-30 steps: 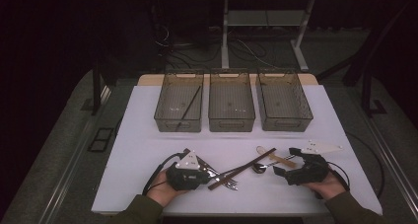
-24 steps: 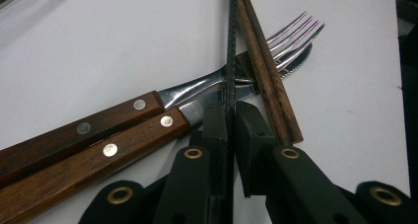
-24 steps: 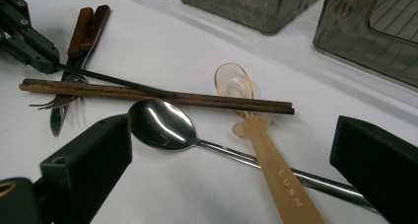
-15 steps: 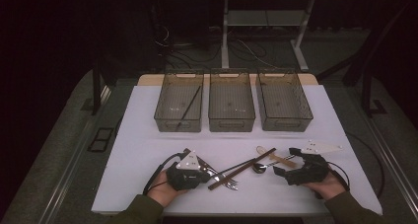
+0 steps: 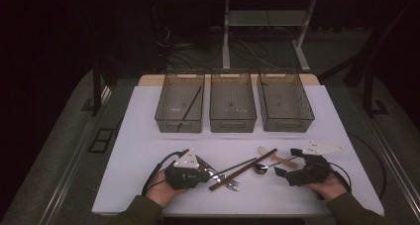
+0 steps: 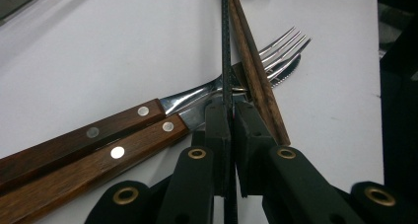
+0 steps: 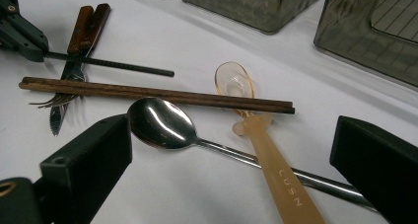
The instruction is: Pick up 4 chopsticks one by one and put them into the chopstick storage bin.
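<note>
My left gripper (image 6: 230, 108) is shut on the end of a thin black chopstick (image 6: 226, 46), which lies across a wood-handled fork (image 6: 283, 44) and knife (image 6: 98, 162). A brown wooden chopstick (image 6: 251, 61) runs just beside the black one. In the high view the left gripper (image 5: 208, 174) sits low on the white table (image 5: 148, 150). My right gripper (image 7: 226, 135) is open, its jaws standing wide on either side of a metal spoon (image 7: 157, 123) and an amber plastic spoon (image 7: 236, 83). Neither spoon is touched. The brown chopstick (image 7: 148, 92) rests over both spoons.
Three smoky clear bins stand in a row at the back: the left bin (image 5: 166, 116) holds a black chopstick (image 5: 190, 106), while the middle bin (image 5: 233, 121) and the right bin (image 5: 286, 122) look bare. Table edges lie close below both hands.
</note>
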`<state>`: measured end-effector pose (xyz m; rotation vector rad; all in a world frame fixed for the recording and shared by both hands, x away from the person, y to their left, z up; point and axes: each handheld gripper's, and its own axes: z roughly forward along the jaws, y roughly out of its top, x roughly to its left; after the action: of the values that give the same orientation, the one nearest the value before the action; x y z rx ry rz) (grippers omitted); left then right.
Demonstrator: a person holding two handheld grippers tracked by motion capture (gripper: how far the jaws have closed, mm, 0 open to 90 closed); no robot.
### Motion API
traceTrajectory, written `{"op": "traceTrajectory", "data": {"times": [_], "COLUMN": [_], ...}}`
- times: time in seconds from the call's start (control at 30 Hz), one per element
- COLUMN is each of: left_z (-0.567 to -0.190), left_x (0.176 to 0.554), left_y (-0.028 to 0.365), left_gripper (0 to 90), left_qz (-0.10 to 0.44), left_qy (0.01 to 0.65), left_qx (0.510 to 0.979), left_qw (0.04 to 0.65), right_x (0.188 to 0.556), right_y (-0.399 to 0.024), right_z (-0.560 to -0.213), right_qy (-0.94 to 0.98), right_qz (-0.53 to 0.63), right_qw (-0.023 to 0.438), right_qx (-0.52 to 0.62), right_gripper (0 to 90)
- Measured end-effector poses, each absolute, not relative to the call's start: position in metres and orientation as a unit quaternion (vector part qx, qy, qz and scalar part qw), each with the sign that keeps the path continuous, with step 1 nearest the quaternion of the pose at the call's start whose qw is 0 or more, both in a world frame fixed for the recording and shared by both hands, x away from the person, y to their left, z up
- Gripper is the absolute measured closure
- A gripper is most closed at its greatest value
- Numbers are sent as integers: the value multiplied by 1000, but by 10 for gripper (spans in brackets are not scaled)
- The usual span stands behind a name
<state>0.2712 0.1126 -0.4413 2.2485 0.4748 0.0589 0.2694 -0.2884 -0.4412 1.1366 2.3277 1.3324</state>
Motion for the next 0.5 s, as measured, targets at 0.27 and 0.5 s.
{"op": "traceTrajectory", "data": {"times": [0.27,0.5], "left_z": [-437,-434], "left_x": [272,273], "left_y": [116,123], "left_gripper": [849,849], "left_qz": [22,26], "left_qy": [199,216], "left_qx": [890,884], "left_qw": [410,414], "right_x": [269,269], "right_y": [-288,-288], "right_z": [-441,-441], "right_qy": [794,794], "right_qz": [454,455], "right_qw": [114,113], "right_qx": [387,387], "right_gripper": [24,24]}}
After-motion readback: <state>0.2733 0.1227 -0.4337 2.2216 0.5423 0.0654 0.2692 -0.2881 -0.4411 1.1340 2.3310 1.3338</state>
